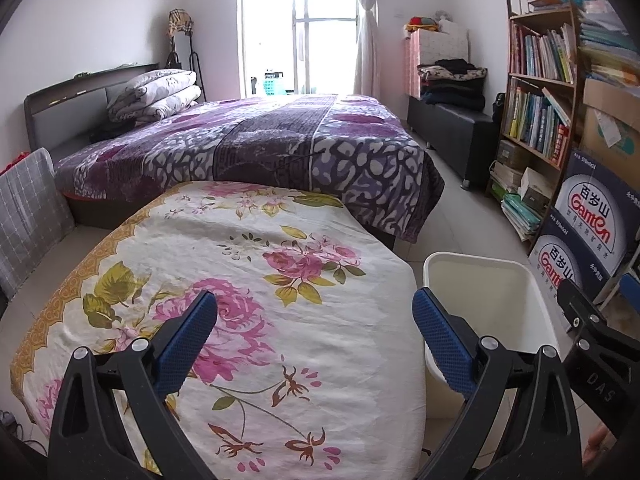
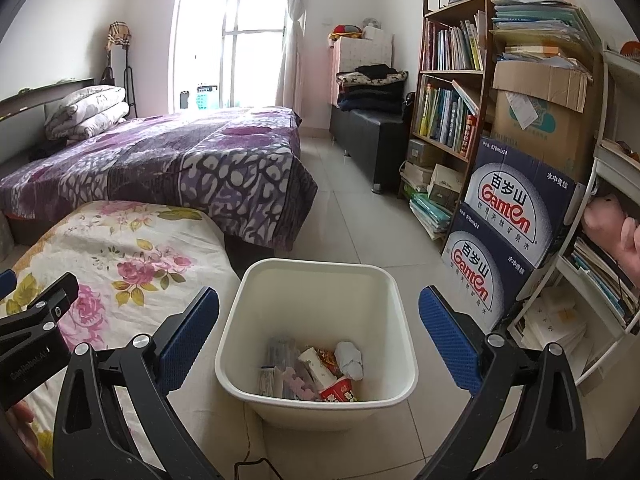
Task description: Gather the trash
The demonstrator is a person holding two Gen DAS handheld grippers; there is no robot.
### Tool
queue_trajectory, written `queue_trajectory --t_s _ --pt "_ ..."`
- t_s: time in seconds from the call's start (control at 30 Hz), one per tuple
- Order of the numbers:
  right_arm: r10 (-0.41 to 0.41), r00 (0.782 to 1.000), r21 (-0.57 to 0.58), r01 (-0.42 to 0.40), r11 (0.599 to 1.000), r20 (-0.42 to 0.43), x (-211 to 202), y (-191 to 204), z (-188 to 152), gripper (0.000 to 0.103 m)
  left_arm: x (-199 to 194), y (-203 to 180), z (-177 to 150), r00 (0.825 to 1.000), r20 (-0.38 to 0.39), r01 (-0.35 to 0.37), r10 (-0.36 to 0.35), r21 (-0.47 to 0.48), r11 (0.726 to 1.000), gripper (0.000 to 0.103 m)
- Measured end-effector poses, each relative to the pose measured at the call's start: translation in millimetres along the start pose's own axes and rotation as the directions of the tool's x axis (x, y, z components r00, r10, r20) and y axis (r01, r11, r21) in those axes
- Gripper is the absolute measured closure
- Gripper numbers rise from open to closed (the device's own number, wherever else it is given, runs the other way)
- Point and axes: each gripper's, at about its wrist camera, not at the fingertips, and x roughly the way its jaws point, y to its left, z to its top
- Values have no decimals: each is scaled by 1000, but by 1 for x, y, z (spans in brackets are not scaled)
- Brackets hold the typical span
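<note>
Covering the low table, the floral cloth (image 1: pixel 256 300) lies bare under the left gripper (image 1: pixel 316 344), whose 2 fingers gape empty. Just right, the white bin (image 2: pixel 256 320) holds the trash (image 2: pixel 316 368), directly ahead and below the right gripper (image 2: pixel 320 344), also spread empty and nearer.

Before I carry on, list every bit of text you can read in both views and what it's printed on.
"Ganten" with "百岁山": upper dark blue cardboard water carton.
"Ganten" with "百岁山": lower dark blue cardboard water carton.
"570ml×24": top edge of the upper carton.
"DAS": black body of the right hand-held gripper.
Unreadable: faint print on the left hand-held gripper, book spines on the wooden bookshelf, wrappers in the white plastic trash bin.
</note>
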Motion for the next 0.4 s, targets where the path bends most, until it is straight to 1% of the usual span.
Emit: queue_trajectory --t_s 0.13,0.4 --pt "0 1000 0 0 1000 -10 2 -1 0 7 1 -1 1 1000 -8 0 0 6 1000 8" --pt "1 1000 -1 -1 1000 -13 2 -2 0 7 3 3 3 1000 -23 1 -2 -14 1000 8"
